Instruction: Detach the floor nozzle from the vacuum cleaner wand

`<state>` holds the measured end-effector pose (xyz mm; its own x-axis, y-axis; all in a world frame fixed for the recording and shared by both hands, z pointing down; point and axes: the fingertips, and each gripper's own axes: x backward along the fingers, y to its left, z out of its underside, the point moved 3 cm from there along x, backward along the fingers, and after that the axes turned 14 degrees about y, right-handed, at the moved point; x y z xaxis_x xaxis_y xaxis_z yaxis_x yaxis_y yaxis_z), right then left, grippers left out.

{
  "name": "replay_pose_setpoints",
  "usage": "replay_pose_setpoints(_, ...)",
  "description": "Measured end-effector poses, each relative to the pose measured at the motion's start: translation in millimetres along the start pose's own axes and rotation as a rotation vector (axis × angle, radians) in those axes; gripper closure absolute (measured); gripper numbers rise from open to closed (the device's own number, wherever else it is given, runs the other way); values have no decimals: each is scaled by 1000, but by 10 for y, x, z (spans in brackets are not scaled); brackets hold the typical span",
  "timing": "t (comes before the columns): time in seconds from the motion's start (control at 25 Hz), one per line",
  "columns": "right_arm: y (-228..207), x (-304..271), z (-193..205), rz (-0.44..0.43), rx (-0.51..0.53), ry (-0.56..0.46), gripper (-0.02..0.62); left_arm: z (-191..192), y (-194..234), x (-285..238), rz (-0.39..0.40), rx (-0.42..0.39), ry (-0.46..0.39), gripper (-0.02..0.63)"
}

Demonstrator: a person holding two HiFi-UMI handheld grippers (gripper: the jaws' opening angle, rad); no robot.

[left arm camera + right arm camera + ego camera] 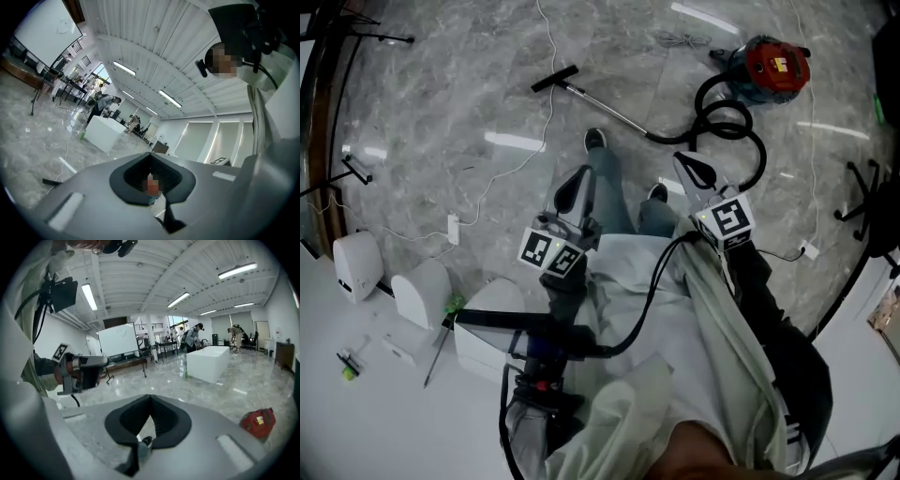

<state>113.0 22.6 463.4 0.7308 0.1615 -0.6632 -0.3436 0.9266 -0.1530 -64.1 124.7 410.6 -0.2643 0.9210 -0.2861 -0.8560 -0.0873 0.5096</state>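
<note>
The vacuum lies on the marble floor ahead of me. Its black floor nozzle [554, 79] sits on the end of the metal wand [605, 105]. A coiled black hose [733, 124] runs from the wand to the red canister [776, 64], which also shows in the right gripper view as the red canister [258, 423]. My left gripper [572, 190] and right gripper [695, 170] are held in front of my body, well short of the wand. Both are shut with nothing between the jaws, as the left gripper [151, 155] and right gripper [150, 399] show in their own views.
My shoes [595, 140] stand just behind the wand. A thin white cable [517, 161] runs across the floor to a power strip [453, 228]. White devices [422, 292] stand at the left, and a chair base [862, 199] at the right. People stand around a white counter [208, 363] far off.
</note>
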Motion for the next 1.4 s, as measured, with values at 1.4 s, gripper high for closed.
replay_pose_setpoints(1.4, -802, -8040, 4063, -103, 462, 987, 386, 3452, 4798, -601, -392, 426, 148, 607)
